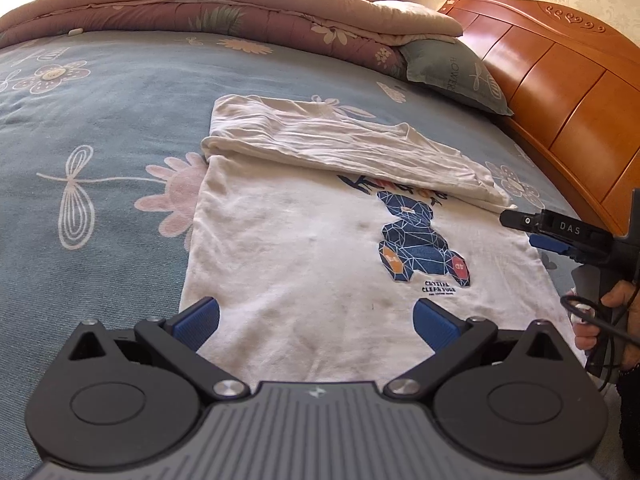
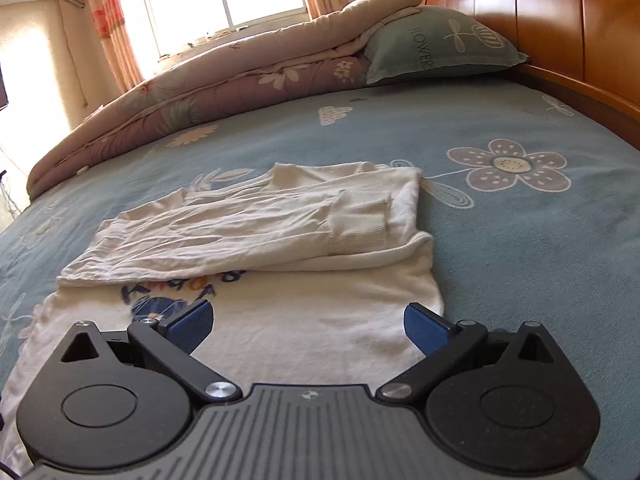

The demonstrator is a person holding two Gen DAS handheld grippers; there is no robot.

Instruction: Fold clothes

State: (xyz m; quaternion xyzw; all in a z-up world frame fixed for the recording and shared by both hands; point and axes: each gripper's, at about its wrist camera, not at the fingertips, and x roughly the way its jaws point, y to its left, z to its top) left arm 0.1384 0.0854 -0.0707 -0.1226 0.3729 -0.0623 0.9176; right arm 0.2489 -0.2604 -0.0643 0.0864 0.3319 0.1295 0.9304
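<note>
Both jaws wide above shirt (image 1: pixel 304 248)

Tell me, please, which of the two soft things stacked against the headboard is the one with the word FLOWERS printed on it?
The grey-green pillow; the floral quilt folded beside it carries only flower patterns.

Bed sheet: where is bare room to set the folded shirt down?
Bare sheet lies left of the shirt, up to the rolled quilt. Another patch lies between shirt and headboard. It is crowded by the pillow and around the right gripper.
</note>
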